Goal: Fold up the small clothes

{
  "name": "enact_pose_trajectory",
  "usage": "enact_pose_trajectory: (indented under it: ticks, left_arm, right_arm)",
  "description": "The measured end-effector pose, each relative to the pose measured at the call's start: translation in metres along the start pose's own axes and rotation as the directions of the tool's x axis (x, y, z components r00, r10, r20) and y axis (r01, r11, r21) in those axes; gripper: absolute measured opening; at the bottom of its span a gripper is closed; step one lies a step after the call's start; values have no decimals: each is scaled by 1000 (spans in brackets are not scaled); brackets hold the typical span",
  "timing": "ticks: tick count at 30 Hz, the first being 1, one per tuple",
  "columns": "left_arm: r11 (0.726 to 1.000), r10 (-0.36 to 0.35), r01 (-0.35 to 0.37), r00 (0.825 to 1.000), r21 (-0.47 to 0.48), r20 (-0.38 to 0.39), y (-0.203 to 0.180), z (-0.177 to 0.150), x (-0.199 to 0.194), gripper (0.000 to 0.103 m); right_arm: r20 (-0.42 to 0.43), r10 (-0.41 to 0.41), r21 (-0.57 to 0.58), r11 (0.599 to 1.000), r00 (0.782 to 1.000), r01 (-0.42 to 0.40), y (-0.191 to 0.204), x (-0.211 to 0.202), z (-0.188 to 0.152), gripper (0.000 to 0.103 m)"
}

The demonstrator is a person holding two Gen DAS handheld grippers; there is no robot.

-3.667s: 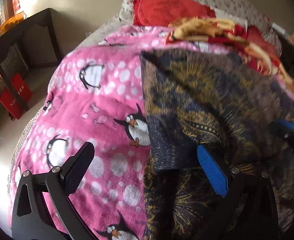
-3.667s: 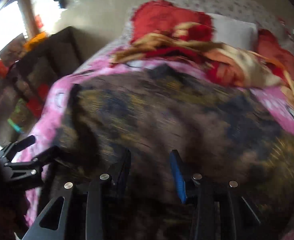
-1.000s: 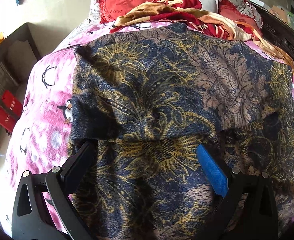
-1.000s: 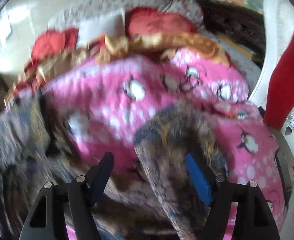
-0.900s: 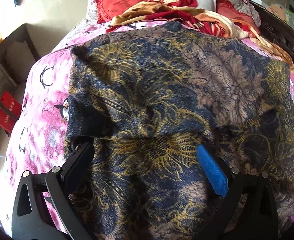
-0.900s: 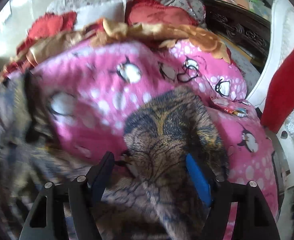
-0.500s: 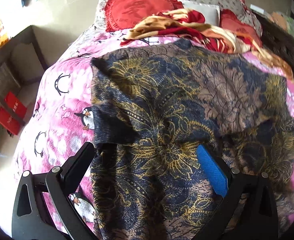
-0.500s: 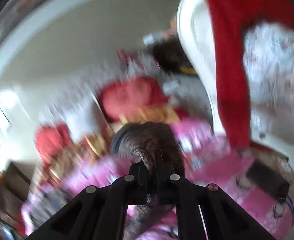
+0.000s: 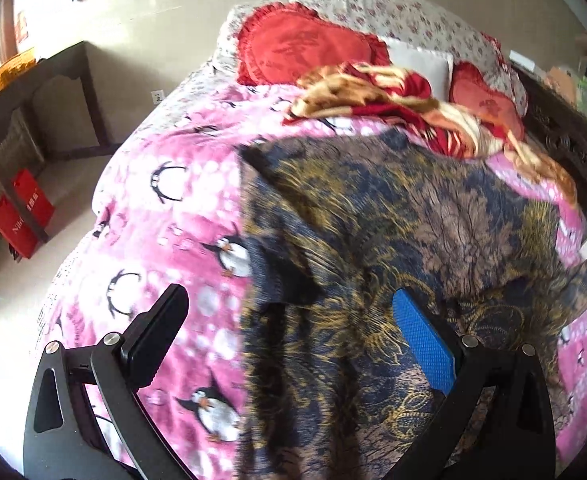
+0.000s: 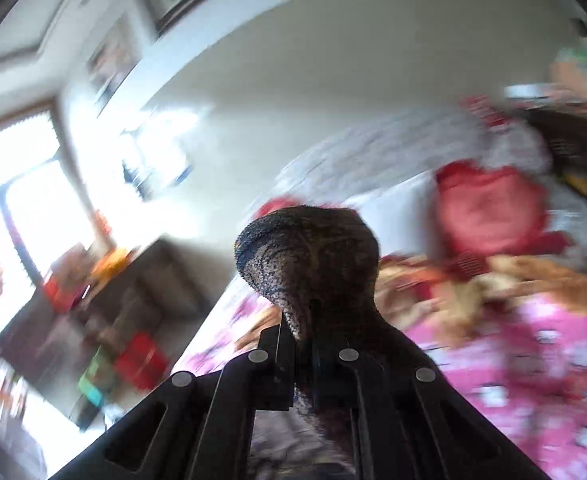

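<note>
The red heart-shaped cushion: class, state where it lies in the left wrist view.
The red heart-shaped cushion lies at the far end of the bed, upper centre, against the floral pillow and just beyond the crumpled red and gold blanket.

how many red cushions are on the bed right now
2. One large red cushion lies at the head of the bed, toward the left; a smaller red cushion lies to its right, behind the red-and-gold blanket. More may be hidden.

Left tongs (image 9: pixel 289 344) spread wide – right tongs (image 10: pixel 311 320) clamped on cloth (image 10: pixel 309 256)
</note>
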State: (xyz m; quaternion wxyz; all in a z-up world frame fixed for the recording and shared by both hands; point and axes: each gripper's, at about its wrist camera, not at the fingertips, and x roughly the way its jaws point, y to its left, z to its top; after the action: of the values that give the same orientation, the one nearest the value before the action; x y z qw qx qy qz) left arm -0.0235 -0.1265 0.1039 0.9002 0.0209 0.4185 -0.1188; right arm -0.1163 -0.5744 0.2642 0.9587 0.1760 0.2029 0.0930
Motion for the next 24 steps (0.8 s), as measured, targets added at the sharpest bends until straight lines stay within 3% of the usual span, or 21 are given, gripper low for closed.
enact_pose_trajectory:
  ticks: [5,10,11,12,13,14,15,20,23,24]
  left_arm:
    - [999,-3,4,1000,-43,27,31,8,-6,103]
    - [993,-25,26,1000,-113,12,55,10,7,102]
    - [991,-33,34,999,-126,6,57,10,10,102]
    - [990,-39,39,999,-132,2,59,11,13,102]
    - [990,-46,45,999,-136,-4,59,11,16,102]
    - [990,-53,51,999,-135,-7,59,11,19,102]
    - [990,-57,55,998,-128,-9,57,11,21,102]
    - [995,-57,55,998,-82,-22,44,17,39,102]
    - [998,-32,31,999,-53,-23,34,24,56,103]
    - [999,-27,25,999,-42,-28,31,26,61,98]
  right_arm:
    - [-213,115,-95,986,970,-138,84,139,-60,5]
    - [-348,99,-161,973,932,-163,130,244,-152,5]
    - [-374,102,-151,974,922,-169,132,257,-170,9]
    - [-423,108,-137,974,900,-182,132,269,-188,14]
    - [-496,108,-124,973,862,-193,132,283,-206,38]
    - [-572,94,-114,975,815,-192,130,293,-223,51]
    - [-590,88,-110,976,803,-187,126,292,-230,51]
    - [-472,74,-87,988,878,-130,77,213,-209,52]
    - [-377,-82,-163,986,923,21,40,147,-192,56]
    - [-345,-138,-176,981,928,80,23,131,-187,58]
